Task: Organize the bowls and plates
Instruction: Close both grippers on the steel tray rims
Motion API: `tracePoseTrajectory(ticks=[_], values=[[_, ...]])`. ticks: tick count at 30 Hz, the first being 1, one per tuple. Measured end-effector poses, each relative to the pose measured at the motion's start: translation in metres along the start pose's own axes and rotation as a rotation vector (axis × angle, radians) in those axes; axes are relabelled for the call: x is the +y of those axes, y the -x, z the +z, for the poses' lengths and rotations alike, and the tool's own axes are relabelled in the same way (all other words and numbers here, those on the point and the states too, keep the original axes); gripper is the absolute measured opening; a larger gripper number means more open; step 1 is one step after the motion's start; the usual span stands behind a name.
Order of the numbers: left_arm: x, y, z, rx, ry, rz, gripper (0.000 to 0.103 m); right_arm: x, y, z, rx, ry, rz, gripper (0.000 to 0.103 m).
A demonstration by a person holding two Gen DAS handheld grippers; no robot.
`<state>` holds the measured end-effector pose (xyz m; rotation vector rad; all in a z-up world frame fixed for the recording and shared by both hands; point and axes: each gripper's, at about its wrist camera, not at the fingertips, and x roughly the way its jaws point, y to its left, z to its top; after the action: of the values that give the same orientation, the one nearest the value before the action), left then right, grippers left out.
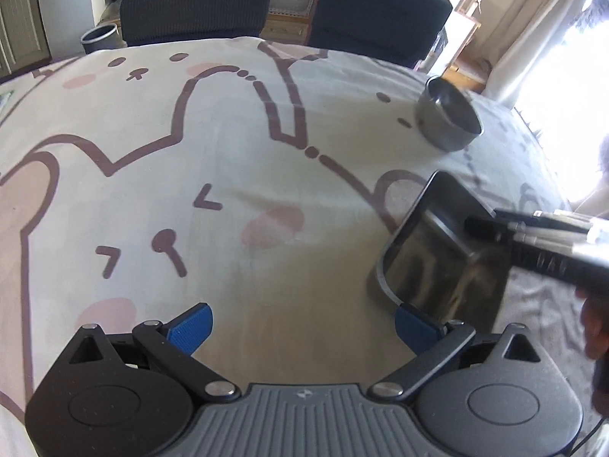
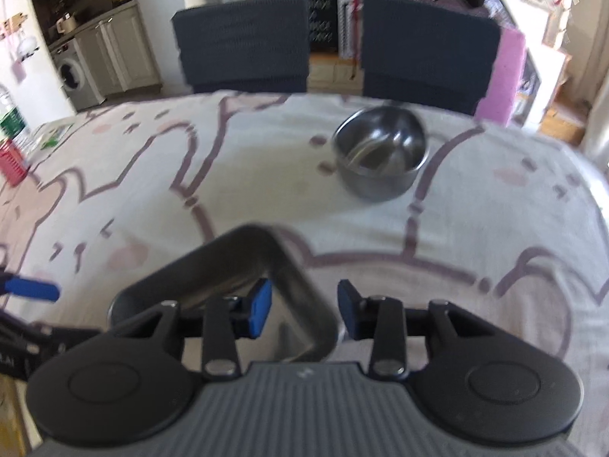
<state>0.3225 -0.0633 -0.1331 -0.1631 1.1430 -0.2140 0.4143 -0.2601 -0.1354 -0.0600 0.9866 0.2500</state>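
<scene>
A square steel plate (image 1: 437, 259) lies on the cartoon tablecloth at the right of the left wrist view; in the right wrist view the plate (image 2: 243, 266) sits right under my right gripper. A round steel bowl (image 1: 449, 118) stands farther back, also in the right wrist view (image 2: 380, 152). My left gripper (image 1: 302, 327) is wide open and empty, its right finger next to the plate's near corner. My right gripper (image 2: 304, 308) is open, its jaws astride the plate's right corner rim, one pad inside, one outside. It shows from the side in the left wrist view (image 1: 533, 236).
Two dark chairs (image 2: 243, 38) stand at the table's far edge. A red can (image 2: 11, 163) and a bottle sit at the far left. A dark bin (image 1: 101, 36) stands on the floor beyond the table. The tablecloth (image 1: 190, 133) covers the table.
</scene>
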Motion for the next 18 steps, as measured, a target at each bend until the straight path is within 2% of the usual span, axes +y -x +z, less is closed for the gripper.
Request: tracePoseTrajectory(ticks=[3, 8, 10, 14, 15, 16, 18], values=[[0.003, 0.001, 0.002, -0.015, 0.04, -0.014, 0.101, 0.003, 0.003, -0.003, 0.038, 0.042, 0.022, 0.043], [0.006, 0.003, 0.002, -0.021, 0.064, -0.002, 0.1, 0.011, 0.014, -0.015, 0.125, 0.082, 0.126, 0.042], [0.007, 0.005, 0.002, -0.014, 0.089, -0.033, 0.095, 0.016, 0.017, -0.019, 0.151, 0.083, 0.146, 0.041], [0.0, 0.007, 0.001, 0.007, 0.105, -0.083, 0.073, 0.033, 0.02, -0.024, 0.197, 0.129, 0.198, 0.038], [-0.004, 0.007, 0.0, 0.009, 0.095, -0.082, 0.064, 0.037, 0.019, -0.024, 0.198, 0.138, 0.192, 0.037], [-0.006, 0.006, 0.0, 0.014, 0.086, -0.079, 0.059, 0.039, 0.018, -0.022, 0.196, 0.136, 0.176, 0.035], [-0.01, 0.005, -0.002, 0.025, 0.076, -0.075, 0.047, 0.039, 0.016, -0.019, 0.18, 0.095, 0.139, 0.026]])
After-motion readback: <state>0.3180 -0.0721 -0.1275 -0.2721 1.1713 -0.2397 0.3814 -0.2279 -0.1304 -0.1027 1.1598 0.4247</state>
